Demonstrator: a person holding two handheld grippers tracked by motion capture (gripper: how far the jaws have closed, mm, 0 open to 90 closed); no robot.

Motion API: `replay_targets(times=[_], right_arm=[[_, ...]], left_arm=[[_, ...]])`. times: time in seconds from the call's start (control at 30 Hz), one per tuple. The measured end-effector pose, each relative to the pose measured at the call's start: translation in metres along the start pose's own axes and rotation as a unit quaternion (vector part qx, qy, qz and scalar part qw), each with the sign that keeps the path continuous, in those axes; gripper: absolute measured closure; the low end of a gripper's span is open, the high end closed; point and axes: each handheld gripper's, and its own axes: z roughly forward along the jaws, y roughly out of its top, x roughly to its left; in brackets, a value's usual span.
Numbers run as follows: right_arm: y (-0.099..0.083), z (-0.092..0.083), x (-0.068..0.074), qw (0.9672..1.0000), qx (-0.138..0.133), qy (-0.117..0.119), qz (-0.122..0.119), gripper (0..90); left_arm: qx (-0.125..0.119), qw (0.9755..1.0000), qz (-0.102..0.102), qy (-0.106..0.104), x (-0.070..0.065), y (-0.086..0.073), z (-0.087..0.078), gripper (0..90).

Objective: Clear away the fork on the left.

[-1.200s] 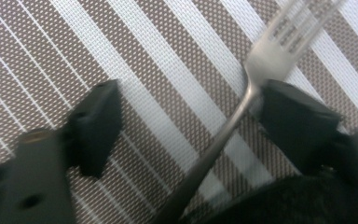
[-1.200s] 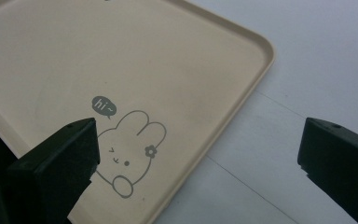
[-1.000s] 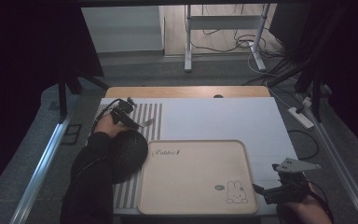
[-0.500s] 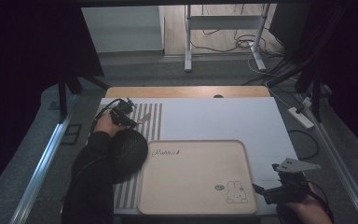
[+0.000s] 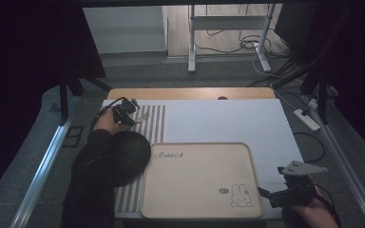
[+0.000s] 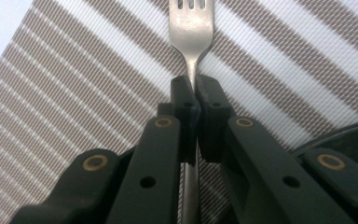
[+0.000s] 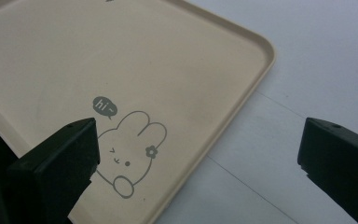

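Observation:
My left gripper (image 6: 193,84) is shut on the neck of a steel fork (image 6: 192,23), whose tines point away over a brown-and-white striped mat (image 6: 74,79). In the high view this left gripper (image 5: 132,114) hovers at the far left of the table with the fork (image 5: 142,117) over the striped mat (image 5: 156,118). A dark round plate (image 5: 133,152) lies just behind it. My right gripper (image 5: 265,194) stands open at the near right corner of a beige rabbit-print tray (image 5: 195,180). In the right gripper view, the right gripper (image 7: 198,154) has its jaws wide apart over the tray's corner (image 7: 242,70), holding nothing.
A white table cover (image 5: 228,118) spreads behind and right of the tray. The wooden table edge (image 5: 190,93) runs along the back. A power strip (image 5: 306,119) and cables lie on the floor at right. A metal stand (image 5: 228,28) is beyond the table.
The left gripper with the fork has shifted slightly toward the far end of the striped mat. The right gripper has stayed in place.

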Motion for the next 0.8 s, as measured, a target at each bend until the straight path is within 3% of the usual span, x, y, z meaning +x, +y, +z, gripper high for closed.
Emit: replay_targets(times=[0.17,0.4,0.53,0.7,0.8], right_arm=[[0.0,0.0,0.0,1.0,-0.001,0.001,0.001,0.0],[0.0,0.0,0.0,1.0,0.0,0.002,0.001,0.0],[0.0,0.0,0.0,1.0,0.001,0.0,0.0,0.0],[0.0,0.0,0.0,1.0,0.002,0.001,0.0,0.0],[0.0,0.0,0.0,1.0,0.001,0.001,-0.001,0.0]], left_arm=[[0.011,0.9998,-0.003,0.014,0.006,-0.005,-0.008,87.2],[0.005,0.9992,-0.03,-0.024,0.01,-0.022,-0.019,87.1],[0.003,0.9986,-0.04,-0.034,0.01,-0.026,-0.024,87.1],[-0.022,0.9959,-0.062,-0.062,0.006,-0.034,-0.036,87.1],[-0.035,0.9942,-0.062,-0.081,-0.001,-0.037,-0.041,87.1]])
